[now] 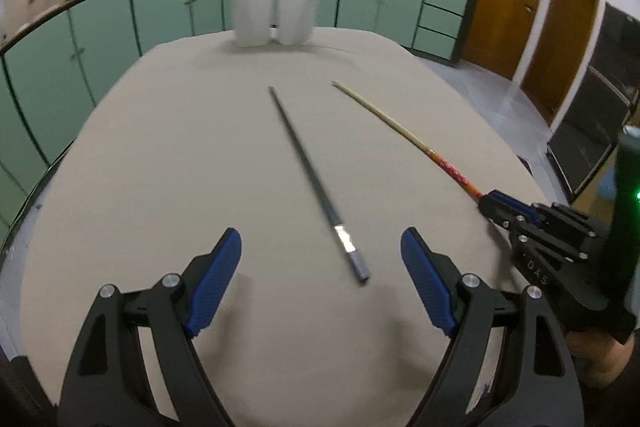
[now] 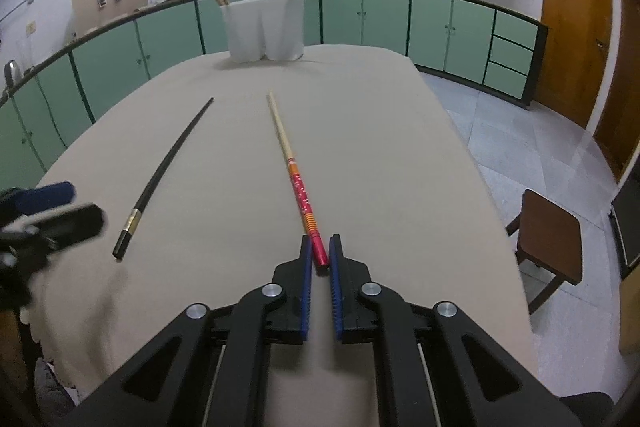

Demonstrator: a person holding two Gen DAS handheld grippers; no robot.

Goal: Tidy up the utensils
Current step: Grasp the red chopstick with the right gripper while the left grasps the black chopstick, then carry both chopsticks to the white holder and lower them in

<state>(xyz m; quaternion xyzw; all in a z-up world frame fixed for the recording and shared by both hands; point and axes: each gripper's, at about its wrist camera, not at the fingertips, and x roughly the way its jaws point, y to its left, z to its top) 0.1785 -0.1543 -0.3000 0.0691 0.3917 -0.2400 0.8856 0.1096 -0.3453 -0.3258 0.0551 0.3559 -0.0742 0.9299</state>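
A black chopstick with a silver band (image 1: 316, 183) lies on the beige table, its thick end between my left gripper's open blue fingers (image 1: 224, 267). My left gripper (image 1: 320, 251) is open and empty above it. A red and orange chopstick (image 2: 298, 183) lies to its right, also seen in the left wrist view (image 1: 404, 131). My right gripper (image 2: 320, 251) is shut on its red end; it shows in the left wrist view (image 1: 496, 203). The black chopstick (image 2: 168, 171) and left gripper (image 2: 60, 211) show at the left of the right wrist view.
A white two-part holder (image 1: 274, 11) with several chopsticks in it stands at the table's far edge, also in the right wrist view (image 2: 264, 27). Green cabinets (image 1: 100, 27) run behind. A wooden stool (image 2: 548, 239) stands right of the table (image 2: 380, 147).
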